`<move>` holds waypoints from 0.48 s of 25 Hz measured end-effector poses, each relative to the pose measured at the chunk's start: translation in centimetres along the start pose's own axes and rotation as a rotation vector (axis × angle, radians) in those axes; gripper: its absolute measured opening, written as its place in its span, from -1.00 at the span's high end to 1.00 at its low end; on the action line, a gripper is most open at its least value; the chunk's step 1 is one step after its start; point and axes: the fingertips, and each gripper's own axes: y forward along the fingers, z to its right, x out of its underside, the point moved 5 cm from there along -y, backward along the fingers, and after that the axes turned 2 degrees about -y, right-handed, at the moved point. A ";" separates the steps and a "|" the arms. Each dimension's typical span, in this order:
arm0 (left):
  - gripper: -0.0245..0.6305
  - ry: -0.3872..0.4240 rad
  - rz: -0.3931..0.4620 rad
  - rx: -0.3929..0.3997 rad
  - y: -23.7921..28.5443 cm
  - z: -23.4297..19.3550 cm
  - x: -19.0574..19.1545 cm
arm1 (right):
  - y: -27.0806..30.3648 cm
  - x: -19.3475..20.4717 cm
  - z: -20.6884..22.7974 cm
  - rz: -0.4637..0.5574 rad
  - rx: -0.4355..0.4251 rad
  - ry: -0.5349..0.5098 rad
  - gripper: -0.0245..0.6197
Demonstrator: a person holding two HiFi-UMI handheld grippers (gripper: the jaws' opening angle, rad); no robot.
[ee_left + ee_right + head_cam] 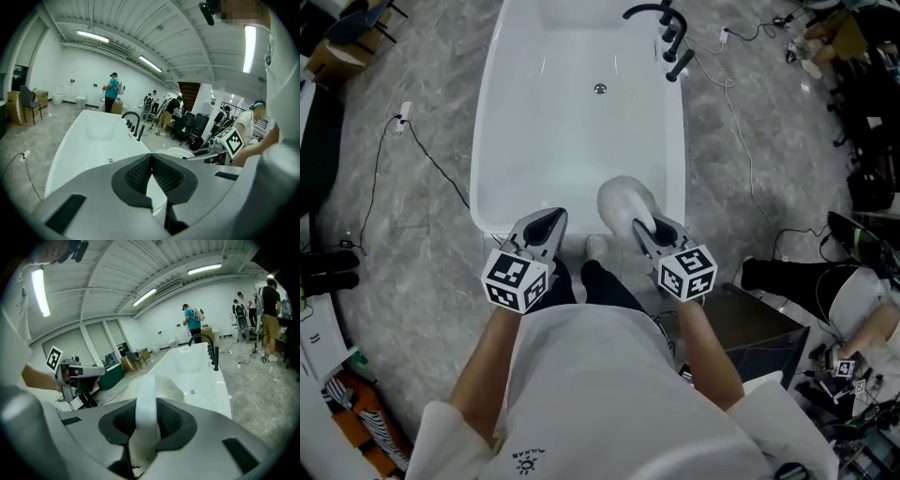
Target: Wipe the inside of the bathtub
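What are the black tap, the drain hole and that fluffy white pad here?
black tap (671, 39): head view, on its upright fittings.
drain hole (600, 89): head view, on its centre.
fluffy white pad (622, 200): head view, on its rounded top.

Grey marbled floor (422, 253) under white bathtub (544, 150) upper centre, black cable (438, 166) left, white cable (741, 131) right, cardboard box (337, 58) upper left.

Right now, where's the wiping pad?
In the head view, the white wiping pad is clamped in the right gripper, held over the near end of the bathtub, right of centre.
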 end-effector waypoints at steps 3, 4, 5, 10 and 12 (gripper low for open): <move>0.89 0.008 -0.023 0.028 1.3 -1.0 0.5 | 1.0 1.3 1.8 -0.049 0.036 0.000 0.62; 0.89 0.009 -0.032 0.036 1.7 -1.2 0.8 | 1.3 1.9 2.5 -0.070 0.046 -0.003 0.62; 0.89 0.011 -0.040 0.043 2.0 -1.5 1.2 | 1.6 2.4 3.1 -0.089 0.057 -0.005 0.62; 0.89 -0.016 -0.083 0.073 4.5 -2.5 3.3 | 3.0 4.8 7.2 -0.184 0.099 -0.016 0.62; 0.89 -0.021 -0.101 0.082 5.7 -2.8 4.2 | 3.7 5.8 8.7 -0.226 0.103 -0.021 0.62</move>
